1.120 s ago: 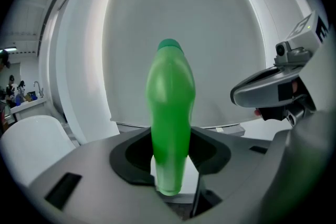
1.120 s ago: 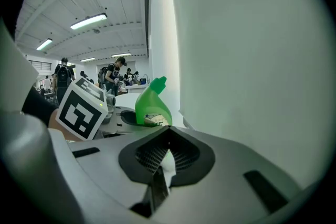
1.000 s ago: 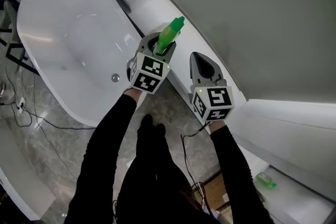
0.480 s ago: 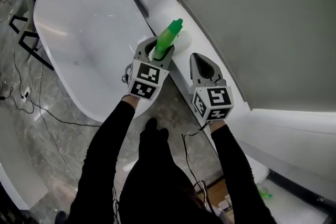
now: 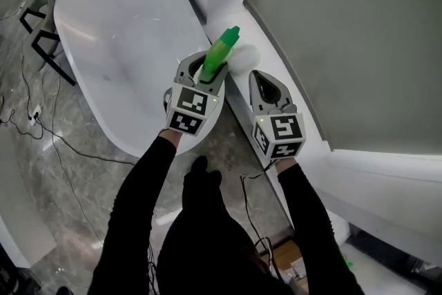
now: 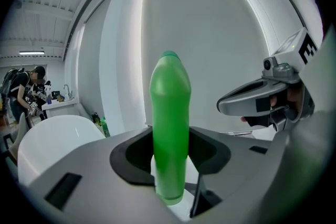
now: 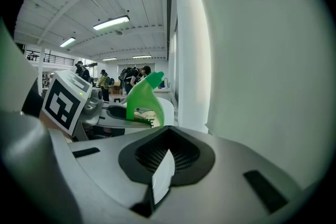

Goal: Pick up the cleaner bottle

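The green cleaner bottle stands up out of my left gripper, which is shut on its lower body and holds it in the air above the bathtub's rim. In the left gripper view the bottle rises upright between the jaws of the left gripper. My right gripper hovers just to the right over the white ledge, jaws together and holding nothing. From the right gripper view the bottle shows to the left, beyond the right gripper.
A white oval bathtub fills the upper left. A white ledge runs along the grey wall, with a pale soft lump on it. Cables trail over the marble floor; a dark chair stands at the left.
Both hands have risen and moved along the ledge, the left one still carrying the bottle. The bathtub and the ledge have slid down and to the right in the head view.
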A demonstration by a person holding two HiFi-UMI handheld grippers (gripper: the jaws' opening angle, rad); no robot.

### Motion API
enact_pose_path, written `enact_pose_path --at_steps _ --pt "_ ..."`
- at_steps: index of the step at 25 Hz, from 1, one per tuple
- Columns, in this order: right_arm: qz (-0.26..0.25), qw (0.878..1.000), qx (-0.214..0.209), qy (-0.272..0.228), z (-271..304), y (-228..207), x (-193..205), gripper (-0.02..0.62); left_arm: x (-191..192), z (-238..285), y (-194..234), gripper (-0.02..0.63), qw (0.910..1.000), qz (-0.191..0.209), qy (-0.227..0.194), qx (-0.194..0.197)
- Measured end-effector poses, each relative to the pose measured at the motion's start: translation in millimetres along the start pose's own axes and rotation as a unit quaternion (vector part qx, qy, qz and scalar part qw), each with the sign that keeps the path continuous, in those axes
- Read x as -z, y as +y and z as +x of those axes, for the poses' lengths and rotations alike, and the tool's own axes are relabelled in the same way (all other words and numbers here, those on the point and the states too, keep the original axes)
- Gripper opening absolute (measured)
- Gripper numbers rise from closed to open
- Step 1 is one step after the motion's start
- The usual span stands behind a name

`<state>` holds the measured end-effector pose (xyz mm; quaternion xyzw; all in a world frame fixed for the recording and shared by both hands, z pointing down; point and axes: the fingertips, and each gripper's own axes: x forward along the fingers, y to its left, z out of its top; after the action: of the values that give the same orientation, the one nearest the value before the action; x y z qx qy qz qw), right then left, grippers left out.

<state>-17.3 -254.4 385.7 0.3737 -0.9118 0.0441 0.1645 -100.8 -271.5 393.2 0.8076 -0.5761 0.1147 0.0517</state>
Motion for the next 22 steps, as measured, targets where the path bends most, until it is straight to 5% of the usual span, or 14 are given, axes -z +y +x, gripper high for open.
enact_pose_path --at_steps 22 --pt "-0.008 0.999 -0.032 -0.006 20.9 18.1 3.0 0.001 3.5 -16.0 23.4 0.183 0.9993 -0.008 -0.015 -0.035"
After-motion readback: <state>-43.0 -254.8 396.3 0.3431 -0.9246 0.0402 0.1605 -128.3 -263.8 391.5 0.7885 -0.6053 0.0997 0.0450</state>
